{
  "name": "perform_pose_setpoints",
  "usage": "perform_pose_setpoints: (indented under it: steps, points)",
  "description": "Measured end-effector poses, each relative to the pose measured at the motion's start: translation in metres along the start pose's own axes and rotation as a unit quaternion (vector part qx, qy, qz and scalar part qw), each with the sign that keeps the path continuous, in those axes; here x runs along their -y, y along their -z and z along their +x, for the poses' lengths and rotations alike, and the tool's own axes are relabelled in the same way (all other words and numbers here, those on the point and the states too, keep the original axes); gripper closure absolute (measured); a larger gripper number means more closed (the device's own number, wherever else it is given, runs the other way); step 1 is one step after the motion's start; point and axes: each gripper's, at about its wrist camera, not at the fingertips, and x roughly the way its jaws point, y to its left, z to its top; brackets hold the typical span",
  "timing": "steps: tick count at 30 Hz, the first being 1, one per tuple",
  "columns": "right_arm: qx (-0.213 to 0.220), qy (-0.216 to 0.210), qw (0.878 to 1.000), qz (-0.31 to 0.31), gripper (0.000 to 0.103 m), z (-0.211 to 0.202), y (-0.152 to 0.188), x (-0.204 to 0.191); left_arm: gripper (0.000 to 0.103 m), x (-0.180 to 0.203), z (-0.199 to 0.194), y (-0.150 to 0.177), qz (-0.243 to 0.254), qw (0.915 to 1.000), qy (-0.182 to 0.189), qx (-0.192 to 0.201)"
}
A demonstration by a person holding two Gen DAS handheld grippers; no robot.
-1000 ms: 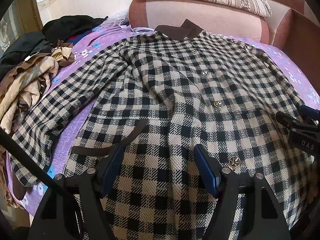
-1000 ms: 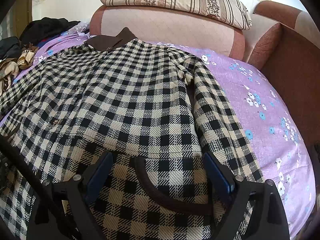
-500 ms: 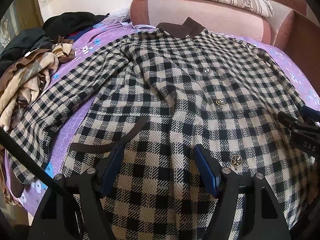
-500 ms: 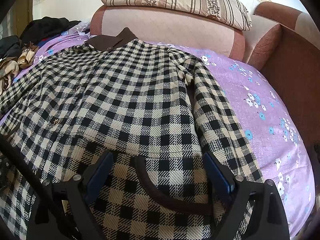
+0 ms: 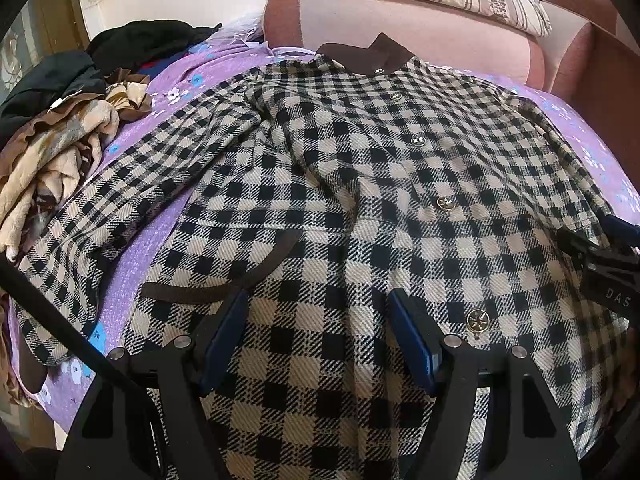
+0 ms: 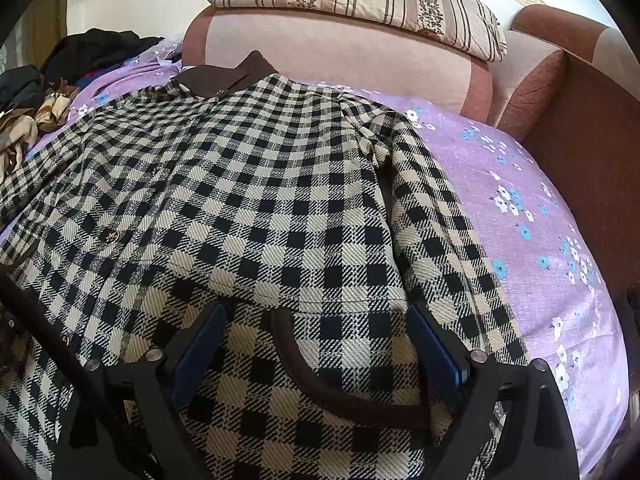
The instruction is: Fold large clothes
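Observation:
A black-and-cream checked coat (image 5: 360, 168) with a brown collar (image 5: 366, 56) and gold buttons lies spread front-up on the purple flowered sheet (image 5: 132, 264). It also shows in the right wrist view (image 6: 260, 208). My left gripper (image 5: 320, 316) is open and empty, just above the coat's lower left front by a brown-trimmed pocket (image 5: 224, 284). My right gripper (image 6: 316, 332) is open and empty over the coat's lower right pocket (image 6: 340, 384), and shows at the right edge of the left wrist view (image 5: 600, 256). The left sleeve (image 5: 120, 208) lies out to the side; the right sleeve (image 6: 440, 232) lies along the body.
A heap of beige, brown and black clothes (image 5: 60, 128) sits at the far left of the bed. A pink sofa back (image 6: 340, 56) with a striped pillow (image 6: 352, 0) stands behind the coat. A brown armrest (image 6: 584, 128) bounds the right side. Bare sheet (image 6: 532, 220) lies right of the coat.
The left wrist view has shifted slightly, with the coat a little lower in frame. The right gripper has not visibly moved. Both grippers stay open.

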Motion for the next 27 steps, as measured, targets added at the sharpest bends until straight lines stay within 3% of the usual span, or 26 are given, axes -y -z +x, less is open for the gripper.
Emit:
perform_pose_setpoints:
  steps: [7,11,15,22,27]
  points:
    - [0.010,0.005,1.000,-0.003,0.009,-0.008,-0.001,0.000,0.032,-0.003,-0.007,-0.001,-0.010,0.9999,-0.001,0.009]
    - [0.028,0.016,0.999,-0.007,0.009,-0.023,0.000,-0.001,0.032,-0.004,-0.025,0.001,-0.016,0.9993,-0.010,0.033]
    - [0.065,0.031,0.997,-0.013,0.009,-0.050,0.005,-0.005,0.032,-0.005,-0.048,0.003,-0.016,0.9979,-0.025,0.058]
    - [0.155,0.073,0.985,-0.018,0.009,-0.106,0.026,-0.018,0.029,-0.010,-0.095,0.017,-0.044,0.9944,-0.021,0.094]
    - [0.173,0.071,0.982,-0.015,0.009,-0.129,0.043,-0.024,0.025,-0.025,-0.118,0.034,-0.069,0.9913,-0.026,0.109]
